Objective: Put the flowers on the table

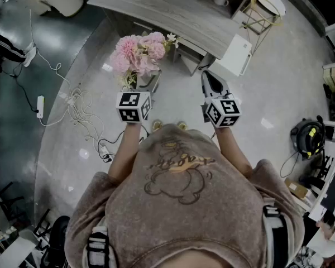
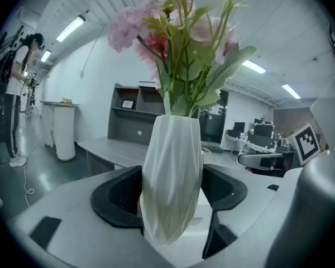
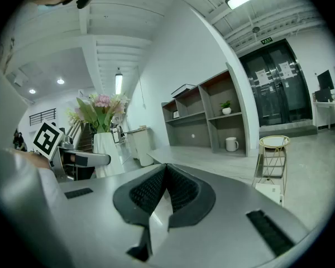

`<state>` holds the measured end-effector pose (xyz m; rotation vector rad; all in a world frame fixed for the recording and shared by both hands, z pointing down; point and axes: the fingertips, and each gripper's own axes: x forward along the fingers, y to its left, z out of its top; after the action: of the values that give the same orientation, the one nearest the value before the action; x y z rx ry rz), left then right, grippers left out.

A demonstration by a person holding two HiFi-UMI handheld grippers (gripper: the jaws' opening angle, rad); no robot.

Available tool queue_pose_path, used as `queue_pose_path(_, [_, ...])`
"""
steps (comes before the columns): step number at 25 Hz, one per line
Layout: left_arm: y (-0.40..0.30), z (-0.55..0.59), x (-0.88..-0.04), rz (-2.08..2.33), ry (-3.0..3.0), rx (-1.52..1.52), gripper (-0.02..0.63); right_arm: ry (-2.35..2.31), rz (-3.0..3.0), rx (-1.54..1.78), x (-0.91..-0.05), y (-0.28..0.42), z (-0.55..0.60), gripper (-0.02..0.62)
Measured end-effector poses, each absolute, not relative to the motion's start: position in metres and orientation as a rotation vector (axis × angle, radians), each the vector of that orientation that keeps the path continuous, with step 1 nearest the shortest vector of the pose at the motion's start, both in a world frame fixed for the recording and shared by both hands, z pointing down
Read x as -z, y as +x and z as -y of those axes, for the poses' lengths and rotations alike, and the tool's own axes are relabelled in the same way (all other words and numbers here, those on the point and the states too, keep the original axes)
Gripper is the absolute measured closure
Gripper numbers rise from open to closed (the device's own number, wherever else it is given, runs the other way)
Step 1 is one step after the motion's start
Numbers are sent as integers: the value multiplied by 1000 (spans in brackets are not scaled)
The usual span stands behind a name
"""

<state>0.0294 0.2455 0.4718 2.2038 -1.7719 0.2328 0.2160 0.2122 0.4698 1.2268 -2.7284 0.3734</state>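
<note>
The left gripper (image 2: 171, 202) pinches a white ribbed vase (image 2: 172, 172), its jaws spread wide with the pads against both sides; the vase stands upright in the middle of the left gripper view, with pink flowers (image 1: 139, 52) and green leaves rising from it to the top edge; in the head view the bouquet hangs over the pale floor (image 1: 268, 99), upper middle of the frame, just below the grey table (image 1: 167, 7); the right gripper (image 3: 166, 175), centre right there, has its jaws pressed together, with nothing between them.
</note>
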Motion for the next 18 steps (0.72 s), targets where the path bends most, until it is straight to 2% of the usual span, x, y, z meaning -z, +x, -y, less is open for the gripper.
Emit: queue_pose_path(18, [21, -247, -462, 1742, 2276, -238, 267, 1319, 2712, -383, -466, 208, -217, 601])
